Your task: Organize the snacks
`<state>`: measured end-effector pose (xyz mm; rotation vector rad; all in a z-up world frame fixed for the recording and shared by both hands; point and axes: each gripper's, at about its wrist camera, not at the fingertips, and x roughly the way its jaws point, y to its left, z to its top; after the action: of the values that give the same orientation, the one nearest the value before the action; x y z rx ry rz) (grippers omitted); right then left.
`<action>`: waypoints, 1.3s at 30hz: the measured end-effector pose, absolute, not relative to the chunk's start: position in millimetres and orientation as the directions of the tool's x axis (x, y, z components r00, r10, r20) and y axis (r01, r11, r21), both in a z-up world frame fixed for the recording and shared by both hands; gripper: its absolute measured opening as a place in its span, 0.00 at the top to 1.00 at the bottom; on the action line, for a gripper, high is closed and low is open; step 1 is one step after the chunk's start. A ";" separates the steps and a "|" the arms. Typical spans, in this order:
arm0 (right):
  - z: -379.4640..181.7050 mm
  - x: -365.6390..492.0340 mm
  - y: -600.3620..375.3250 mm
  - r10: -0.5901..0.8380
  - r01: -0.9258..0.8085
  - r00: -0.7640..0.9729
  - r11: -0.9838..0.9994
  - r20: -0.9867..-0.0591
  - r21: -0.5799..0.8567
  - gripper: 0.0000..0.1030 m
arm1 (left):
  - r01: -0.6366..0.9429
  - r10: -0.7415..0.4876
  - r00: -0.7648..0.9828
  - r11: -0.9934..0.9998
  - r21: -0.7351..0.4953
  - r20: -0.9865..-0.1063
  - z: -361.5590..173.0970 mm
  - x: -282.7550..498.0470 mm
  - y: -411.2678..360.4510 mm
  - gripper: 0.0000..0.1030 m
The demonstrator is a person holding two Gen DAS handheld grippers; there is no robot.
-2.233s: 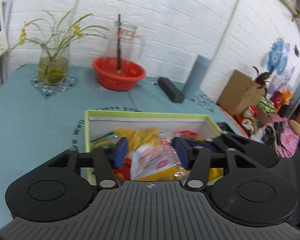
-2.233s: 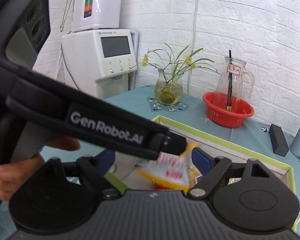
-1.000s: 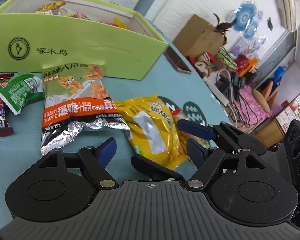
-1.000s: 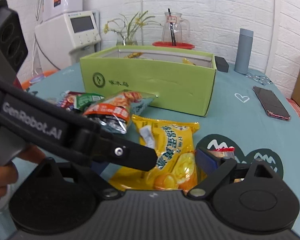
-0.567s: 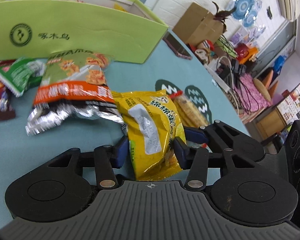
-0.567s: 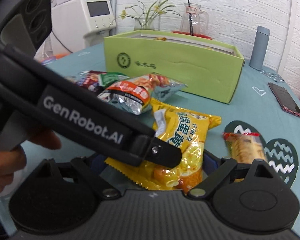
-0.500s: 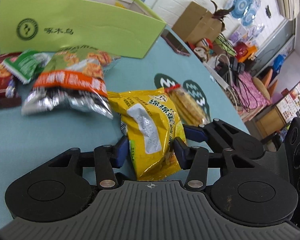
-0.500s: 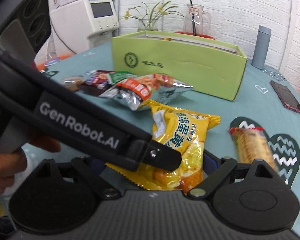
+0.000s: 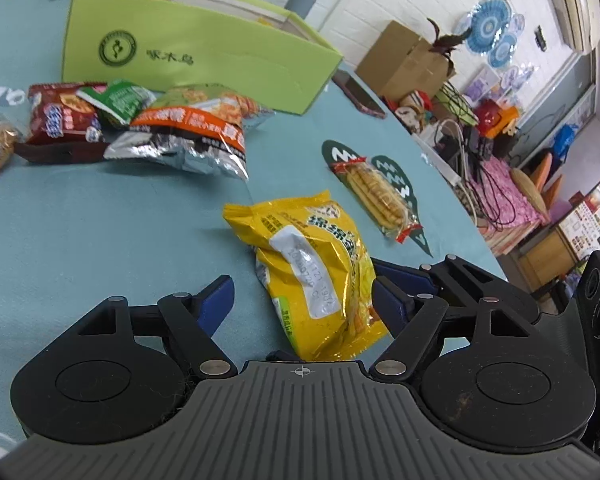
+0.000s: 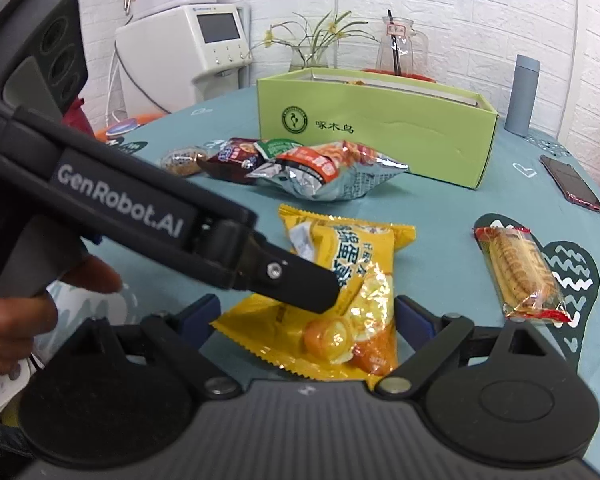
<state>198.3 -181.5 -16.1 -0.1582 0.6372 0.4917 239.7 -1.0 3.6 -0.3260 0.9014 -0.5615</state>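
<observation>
A yellow snack bag (image 9: 312,264) lies on the teal tablecloth (image 9: 100,232), nearest to both grippers. My left gripper (image 9: 302,284) straddles it and its jaws are opening; the left pad stands clear of the bag. A left finger (image 10: 300,280) crosses over the bag in the right wrist view. My right gripper (image 10: 306,316) is open, with the bag's (image 10: 348,280) lower end between its pads. The green box (image 10: 380,128) stands behind, with snacks inside. Before it lie an orange-and-silver bag (image 9: 188,136) and a biscuit pack (image 10: 516,272).
A red-brown pack (image 9: 60,116), a small green pack (image 9: 120,100) and a wrapped cake (image 10: 180,160) lie left of the orange bag. A phone (image 10: 572,182) and a grey bottle (image 10: 522,96) are at the right. A hand (image 10: 16,320) holds the left gripper's handle.
The left gripper closed on the yellow bag, pulled it back away from the orange bag, and has now opened. Both grippers drew back from the green box.
</observation>
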 end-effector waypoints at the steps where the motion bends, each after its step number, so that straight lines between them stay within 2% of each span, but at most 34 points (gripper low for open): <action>1: -17.2 199.3 -181.3 0.390 -0.484 0.693 0.875 -0.606 0.009 0.10 | 0.318 -0.588 0.489 0.808 -0.496 -0.644 1.7 240.5 -2.7 0.41; 4: -22.6 205.8 -182.0 0.402 -0.488 0.678 0.872 -0.615 0.032 0.10 | 0.330 -0.596 0.492 0.802 -0.498 -0.634 0.4 242.0 -6.0 0.41; 5: -24.6 207.6 -181.5 0.407 -0.491 0.674 0.870 -0.616 0.039 0.10 | 0.338 -0.601 0.492 0.798 -0.499 -0.630 -0.4 243.3 -9.4 0.44; 6: -24.8 207.2 -180.4 0.410 -0.496 0.679 0.868 -0.608 0.031 0.12 | 0.345 -0.604 0.488 0.797 -0.496 -0.631 -1.4 244.4 -11.2 0.67; 7: -24.0 207.2 -179.4 0.406 -0.498 0.686 0.867 -0.604 0.019 0.15 | 0.347 -0.597 0.483 0.802 -0.486 -0.641 -2.2 246.0 -14.2 0.76; 9: -18.3 207.1 -180.5 0.412 -0.502 0.694 0.865 -0.591 0.014 0.20 | 0.352 -0.607 0.484 0.795 -0.494 -0.631 1.1 245.9 -12.8 0.85; 11: -10.0 208.4 -184.4 0.425 -0.504 0.704 0.863 -0.569 0.022 0.20 | 0.362 -0.619 0.494 0.785 -0.503 -0.610 10.4 245.6 -11.4 0.87; 18: 24.4 239.6 -184.6 0.429 -0.505 0.758 0.863 -0.492 -0.027 0.19 | 0.404 -0.622 0.553 0.782 -0.475 -0.554 52.2 274.5 -13.7 0.86; 24: 58.5 308.8 -173.6 0.418 -0.509 0.803 0.852 -0.424 -0.122 0.17 | 0.434 -0.594 0.616 0.804 -0.407 -0.517 98.5 344.2 -15.3 0.84; 28: 73.5 377.6 -169.1 0.418 -0.508 0.801 0.853 -0.428 -0.118 0.17 | 0.429 -0.557 0.650 0.830 -0.356 -0.517 117.6 408.3 -20.2 0.83; 31: 68.9 424.6 -167.0 0.421 -0.510 0.780 0.856 -0.463 -0.082 0.17 | 0.404 -0.535 0.649 0.845 -0.351 -0.541 112.8 455.9 -21.1 0.80; 34: 53.1 458.9 -165.0 0.423 -0.506 0.752 0.862 -0.506 -0.030 0.14 | 0.358 -0.492 0.647 0.871 -0.338 -0.582 95.6 492.2 -18.5 0.68; 35: 48.2 465.5 -165.1 0.415 -0.498 0.751 0.866 -0.513 -0.029 0.12 | 0.335 -0.471 0.648 0.882 -0.331 -0.599 88.7 499.4 -16.4 0.58; 36: 44.9 469.6 -166.2 0.399 -0.485 0.757 0.874 -0.517 -0.036 0.12 | 0.323 -0.462 0.648 0.886 -0.331 -0.605 84.8 503.0 -13.8 0.54; 39: 48.5 459.6 -173.9 0.382 -0.456 0.783 0.889 -0.491 -0.037 0.10 | 0.330 -0.469 0.662 0.883 -0.334 -0.585 84.7 495.1 -4.1 0.51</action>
<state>459.6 -173.9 48.5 -0.1570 0.4956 0.4543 495.1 -4.1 84.7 -0.2067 0.7167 -0.4554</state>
